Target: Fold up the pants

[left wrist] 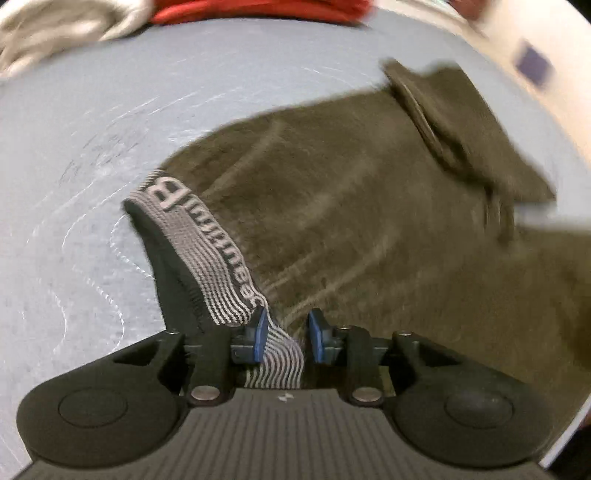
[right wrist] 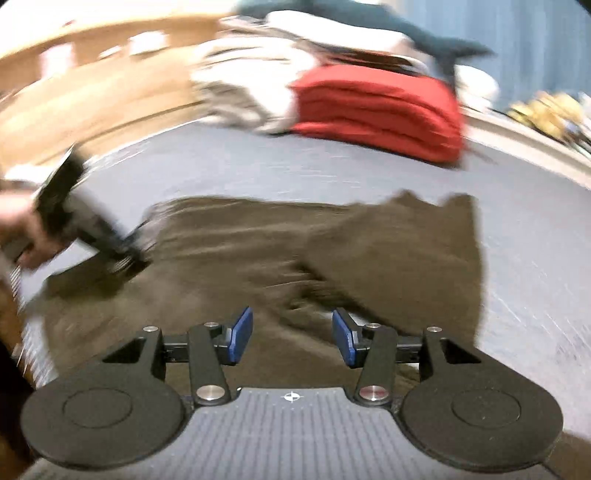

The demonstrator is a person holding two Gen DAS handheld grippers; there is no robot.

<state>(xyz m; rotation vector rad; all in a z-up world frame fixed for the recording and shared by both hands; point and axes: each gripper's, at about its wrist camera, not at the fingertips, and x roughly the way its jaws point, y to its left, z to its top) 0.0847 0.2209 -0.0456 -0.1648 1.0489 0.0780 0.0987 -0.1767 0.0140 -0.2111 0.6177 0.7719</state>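
Olive-brown pants (left wrist: 369, 221) lie spread on a grey-blue surface (left wrist: 110, 147). Their grey striped elastic waistband (left wrist: 192, 236) with lettering is lifted off the surface and runs back between the blue pads of my left gripper (left wrist: 286, 339), which is shut on it. In the right wrist view the pants (right wrist: 240, 240) lie crosswise, with one leg end (right wrist: 406, 240) folded over on the right. My right gripper (right wrist: 291, 336) hovers over the near edge of the pants, open, nothing between its pads. The left gripper (right wrist: 125, 254), held by a hand, shows blurred at the pants' left end.
A folded red garment (right wrist: 376, 110) and a heap of white and grey clothes (right wrist: 240, 85) lie at the far side of the surface (right wrist: 258, 166). A teal item (right wrist: 369, 18) rests behind them. Wooden furniture (right wrist: 74, 92) stands at the far left.
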